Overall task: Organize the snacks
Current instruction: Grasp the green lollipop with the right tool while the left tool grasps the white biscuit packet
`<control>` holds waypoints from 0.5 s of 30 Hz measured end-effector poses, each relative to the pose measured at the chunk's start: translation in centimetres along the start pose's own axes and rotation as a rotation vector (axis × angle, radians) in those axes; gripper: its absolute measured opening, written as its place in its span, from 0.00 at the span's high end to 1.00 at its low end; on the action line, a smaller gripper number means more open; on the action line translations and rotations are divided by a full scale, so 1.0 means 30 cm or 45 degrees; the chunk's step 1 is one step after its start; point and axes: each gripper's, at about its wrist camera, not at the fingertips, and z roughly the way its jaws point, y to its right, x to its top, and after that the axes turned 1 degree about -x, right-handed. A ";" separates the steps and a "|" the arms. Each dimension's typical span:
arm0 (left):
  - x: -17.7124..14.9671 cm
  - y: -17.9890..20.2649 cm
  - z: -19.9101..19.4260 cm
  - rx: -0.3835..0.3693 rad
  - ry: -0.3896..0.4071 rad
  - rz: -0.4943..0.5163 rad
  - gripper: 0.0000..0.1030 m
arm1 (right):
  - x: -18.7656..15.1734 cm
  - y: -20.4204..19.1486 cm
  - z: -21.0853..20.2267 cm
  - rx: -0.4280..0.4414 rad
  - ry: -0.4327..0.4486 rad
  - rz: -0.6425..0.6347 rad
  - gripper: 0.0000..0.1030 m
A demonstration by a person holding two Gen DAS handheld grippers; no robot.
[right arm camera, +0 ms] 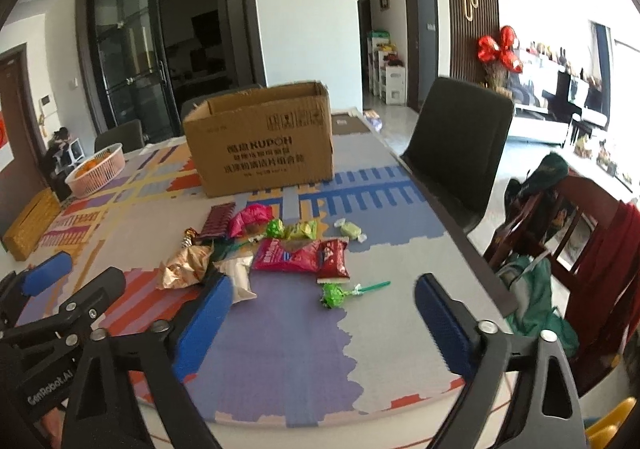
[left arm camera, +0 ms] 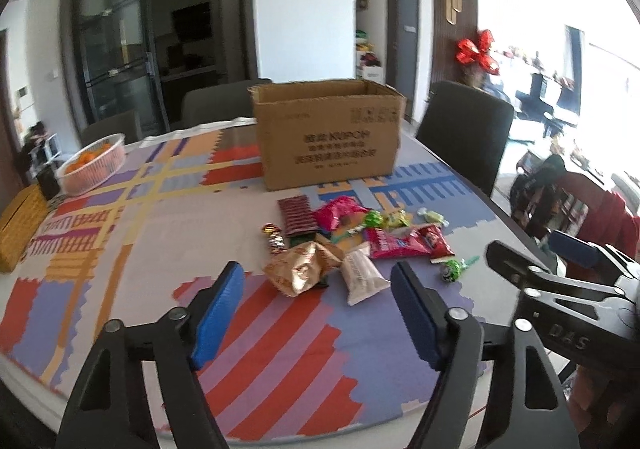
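Right now both grippers hang over the near side of the table [left arm camera: 120, 233] and hold nothing. The left gripper [left arm camera: 316, 313] has its 2 blue fingers spread wide. The right gripper [right arm camera: 322, 313] is spread wide too.

A pile of snacks [left arm camera: 352, 241] lies on the bright cloth, just past the fingers. A gold bag [left arm camera: 300, 269] and a white pack [left arm camera: 362, 277] lie nearest the left gripper. A pink bag [right arm camera: 286, 255] touches a red pack [right arm camera: 332, 259]. A green lollipop [right arm camera: 334, 295] lies alone, a little nearer than the pile, between the right gripper's fingers in its own view.

Behind the snacks stands an open brown box [left arm camera: 328, 133]. Far to the left sits a basket [left arm camera: 94, 165] with orange fruit inside. A dark chair [right arm camera: 460, 149] stands at the right edge of the table.
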 end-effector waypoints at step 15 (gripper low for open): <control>0.001 0.091 0.264 -0.177 -0.173 0.099 0.53 | -0.024 0.068 0.208 -0.014 -0.180 0.173 0.36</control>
